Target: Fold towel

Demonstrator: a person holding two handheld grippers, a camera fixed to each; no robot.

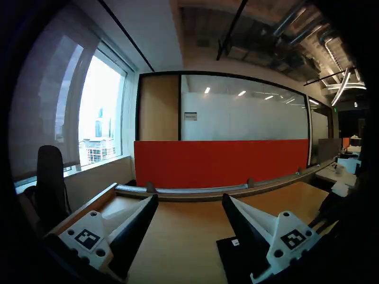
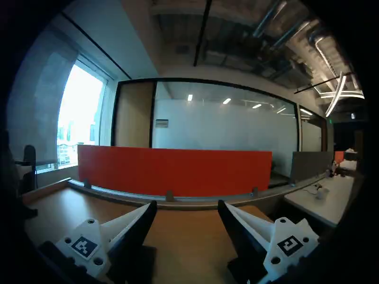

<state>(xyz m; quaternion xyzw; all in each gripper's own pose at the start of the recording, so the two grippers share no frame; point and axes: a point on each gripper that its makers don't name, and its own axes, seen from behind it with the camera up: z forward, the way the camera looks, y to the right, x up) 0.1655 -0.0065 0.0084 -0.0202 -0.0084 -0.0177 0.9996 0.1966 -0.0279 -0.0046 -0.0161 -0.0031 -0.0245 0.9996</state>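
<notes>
Both cameras look level along the desk toward the red partition, not down at the work.

Left tongs: spread wide, nothing between the 2 fingers, held low over the wood. Right tongs: also spread and empty, at about the same height and heading.

We judge this a ready posture. The 2 tools sit side by side with their fingers apart, which would let each take a cloth edge once tipped downward.

Towel: the only candidate is a dark, flat sheet lying on the desk, low in the left gripper view. It is partly under the right-hand finger of the left tongs. It looks thin, smooth and matte, with a straight edge and a small pale tag near its corner. We cannot tell its full outline, or whether any fold is made.

Similar dark patches sit at the bottom of the right gripper view, too cropped to identify.
</notes>
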